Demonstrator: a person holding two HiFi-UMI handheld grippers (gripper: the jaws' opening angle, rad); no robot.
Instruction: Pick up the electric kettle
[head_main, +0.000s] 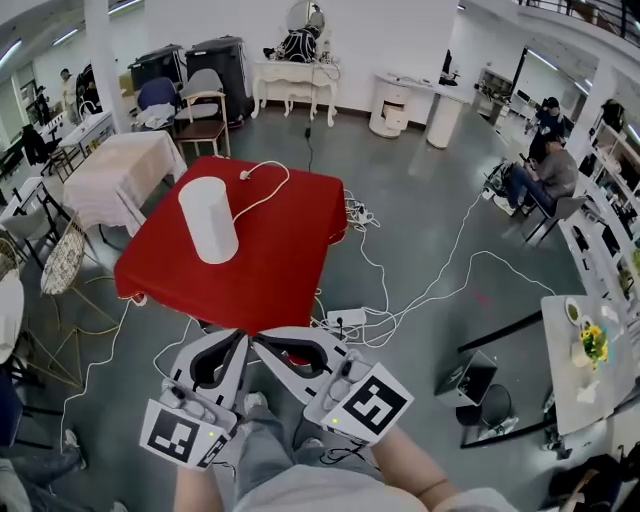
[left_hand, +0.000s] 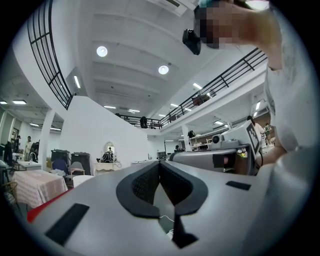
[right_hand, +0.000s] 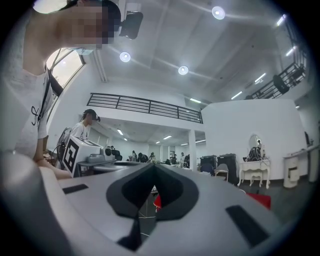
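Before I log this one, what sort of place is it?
Probably a large studio-like hall: a railed mezzanine, a red-clothed table with cables trailing nearby, and a white dressing table.

White kettle (head_main: 208, 219), apparently corded, upright on red table (head_main: 290, 260).

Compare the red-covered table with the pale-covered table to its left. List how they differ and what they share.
Colour: the red table has a bright red cloth; the pale table has a beige one.
Load: the red table bears the white kettle; the pale table bears no kettle.
Place: in the head view the red table sits mid-picture, the pale table toward the left side.
Both are cloth-draped.
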